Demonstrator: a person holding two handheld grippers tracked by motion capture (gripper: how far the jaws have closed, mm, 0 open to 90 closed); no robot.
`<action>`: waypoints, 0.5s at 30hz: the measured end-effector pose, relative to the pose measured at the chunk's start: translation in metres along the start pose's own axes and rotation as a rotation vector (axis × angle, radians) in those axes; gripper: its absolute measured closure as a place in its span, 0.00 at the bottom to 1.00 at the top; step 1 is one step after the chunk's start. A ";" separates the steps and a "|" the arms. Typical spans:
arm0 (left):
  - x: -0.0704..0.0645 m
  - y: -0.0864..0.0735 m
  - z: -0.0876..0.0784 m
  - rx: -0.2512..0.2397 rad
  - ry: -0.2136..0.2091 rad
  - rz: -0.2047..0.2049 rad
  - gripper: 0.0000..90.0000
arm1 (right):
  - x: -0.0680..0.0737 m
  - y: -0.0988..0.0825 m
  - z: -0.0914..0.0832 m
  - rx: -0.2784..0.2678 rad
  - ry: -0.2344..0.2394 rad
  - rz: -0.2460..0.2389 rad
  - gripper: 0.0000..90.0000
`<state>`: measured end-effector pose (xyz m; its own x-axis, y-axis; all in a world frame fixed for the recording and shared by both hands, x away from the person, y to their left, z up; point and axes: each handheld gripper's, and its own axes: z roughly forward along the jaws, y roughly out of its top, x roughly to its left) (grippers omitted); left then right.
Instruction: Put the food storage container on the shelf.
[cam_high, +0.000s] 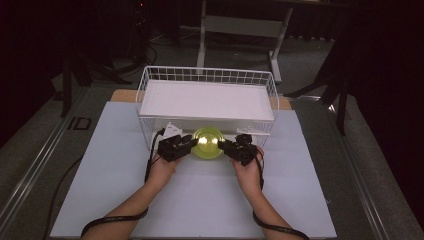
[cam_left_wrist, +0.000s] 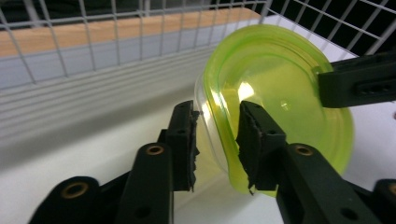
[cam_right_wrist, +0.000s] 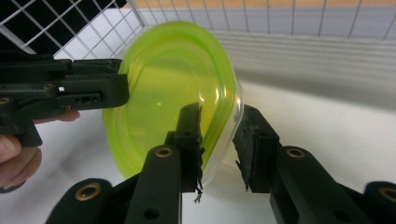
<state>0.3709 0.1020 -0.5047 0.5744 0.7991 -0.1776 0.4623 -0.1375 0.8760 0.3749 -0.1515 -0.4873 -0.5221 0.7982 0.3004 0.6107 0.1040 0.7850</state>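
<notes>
I have the green bowl (cam_high: 208, 142) lifted on edge just in front of the wire basket (cam_high: 150, 80), over the white table (cam_high: 110, 165). My left gripper (cam_left_wrist: 217, 140) straddles one rim, jaws either side of the wall; my right gripper (cam_right_wrist: 219, 140) does likewise opposite. I cannot tell whether either pair is truly clamped.

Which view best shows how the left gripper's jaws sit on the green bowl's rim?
The left gripper view: the left gripper straddles the green bowl rim, jaws apart. The high view shows the bowl small under glare; the right gripper view shows that gripper side-on.
</notes>
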 end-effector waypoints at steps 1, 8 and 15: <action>0.000 0.000 0.001 -0.010 0.003 -0.003 0.73 | 0.000 0.000 0.001 -0.008 -0.007 0.001 0.78; -0.002 0.000 0.010 -0.045 0.035 -0.009 0.64 | -0.005 -0.003 0.004 -0.054 -0.079 0.001 0.73; -0.001 0.002 0.016 -0.057 0.070 -0.037 0.54 | -0.004 0.000 0.007 -0.067 -0.126 -0.023 0.68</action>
<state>0.3819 0.0910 -0.5105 0.5080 0.8424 -0.1798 0.4417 -0.0755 0.8940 0.3812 -0.1509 -0.4925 -0.4546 0.8644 0.2147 0.5560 0.0871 0.8266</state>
